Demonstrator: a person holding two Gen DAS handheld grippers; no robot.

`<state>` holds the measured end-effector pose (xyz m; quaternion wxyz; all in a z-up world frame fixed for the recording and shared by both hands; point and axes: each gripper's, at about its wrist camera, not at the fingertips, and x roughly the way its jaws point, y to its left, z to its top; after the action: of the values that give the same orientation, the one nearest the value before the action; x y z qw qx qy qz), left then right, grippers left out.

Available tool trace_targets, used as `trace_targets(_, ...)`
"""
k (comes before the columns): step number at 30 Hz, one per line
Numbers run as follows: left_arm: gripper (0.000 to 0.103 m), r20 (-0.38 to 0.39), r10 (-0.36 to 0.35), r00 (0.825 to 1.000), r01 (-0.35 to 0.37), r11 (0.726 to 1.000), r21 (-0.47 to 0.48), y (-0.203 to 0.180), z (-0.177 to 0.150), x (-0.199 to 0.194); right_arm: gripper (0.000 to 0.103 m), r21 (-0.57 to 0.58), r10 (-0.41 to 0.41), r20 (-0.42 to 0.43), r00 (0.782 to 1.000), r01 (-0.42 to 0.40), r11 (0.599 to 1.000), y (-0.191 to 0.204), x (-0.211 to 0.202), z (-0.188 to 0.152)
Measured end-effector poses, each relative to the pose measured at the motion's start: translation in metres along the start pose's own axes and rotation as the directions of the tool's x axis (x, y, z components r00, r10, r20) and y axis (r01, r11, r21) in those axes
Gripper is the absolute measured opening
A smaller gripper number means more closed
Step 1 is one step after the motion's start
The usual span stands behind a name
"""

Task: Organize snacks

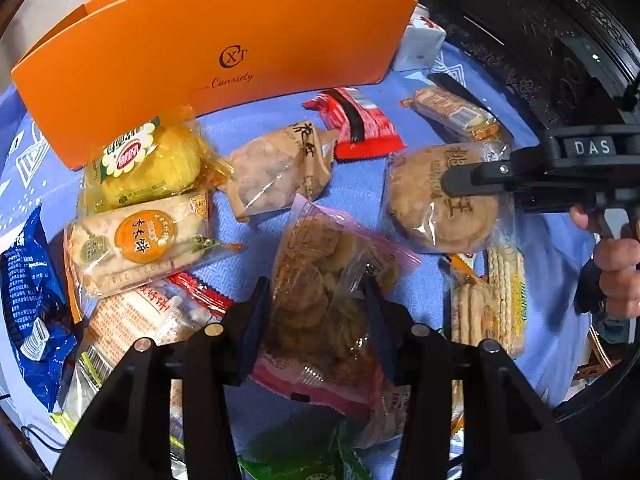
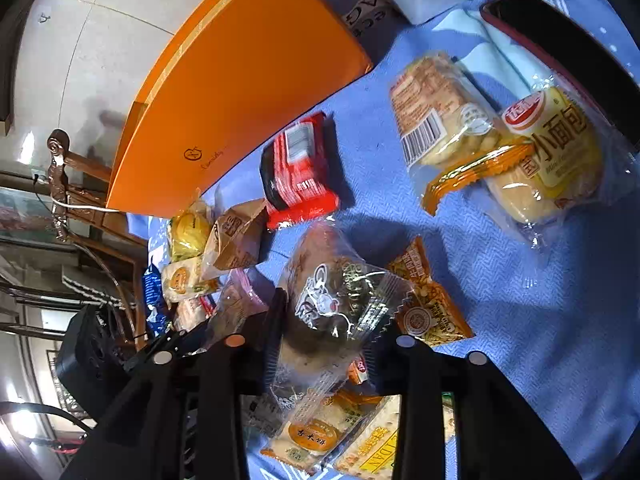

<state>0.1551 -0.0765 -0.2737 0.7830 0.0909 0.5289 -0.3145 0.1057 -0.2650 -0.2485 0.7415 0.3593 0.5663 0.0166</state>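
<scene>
Many wrapped snacks lie on a blue cloth (image 1: 360, 196) in front of an orange box (image 1: 220, 60). My left gripper (image 1: 316, 284) points down at a clear, pink-edged bag of brown cookies (image 1: 320, 264), and its two fingers press on the bag's sides. My right gripper (image 2: 330, 316) stands open astride a round brown pastry in a clear wrapper (image 2: 324, 308), its pads beside the wrapper without pinching it. From the left wrist view that gripper (image 1: 452, 184) hovers over the same round pastry (image 1: 436, 220), with a hand on its handle.
Left of the cookie bag lie a yellow bread pack (image 1: 152, 164), an orange-label biscuit pack (image 1: 140, 240) and a blue packet (image 1: 28, 300). A red packet (image 2: 300, 168), two yellow packs (image 2: 552, 152) and a black flat device (image 2: 560, 52) lie beyond the pastry. Cracker packs (image 1: 496, 300) sit to the right.
</scene>
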Motion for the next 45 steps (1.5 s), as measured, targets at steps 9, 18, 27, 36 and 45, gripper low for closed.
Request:
trace_targets(9, 0.029, 0.103, -0.079, 0.992, 0.085, 0.995, -0.048, -0.003, 0.001, -0.032, 0.028, -0.088, 0.031, 0.107, 0.994, -0.022, 0.996, 0.02, -0.046, -0.005)
trace_targets(18, 0.029, 0.218, -0.039, 0.975, 0.057, 0.995, -0.077, 0.009, 0.016, -0.082, 0.028, -0.148, 0.105, 0.173, 0.979, -0.079, 0.986, 0.046, -0.084, 0.0)
trace_targets(27, 0.029, 0.425, 0.005, 0.905, 0.034, 0.996, -0.084, 0.029, 0.091, -0.162, 0.028, -0.302, 0.206, 0.307, 0.929, -0.11, 0.947, 0.104, -0.133, 0.053)
trace_targets(36, 0.096, 0.422, 0.229, 0.877, -0.133, 0.96, -0.245, 0.062, 0.193, -0.17, 0.081, -0.33, 0.145, 0.39, 0.909, -0.01, 0.944, 0.155, -0.122, 0.138)
trace_targets(45, 0.099, 0.432, 0.255, 0.865, -0.147, 0.952, -0.267, 0.052, 0.134, -0.181, 0.099, -0.325, 0.05, 0.375, 0.926, 0.081, 0.942, 0.123, -0.121, 0.091)
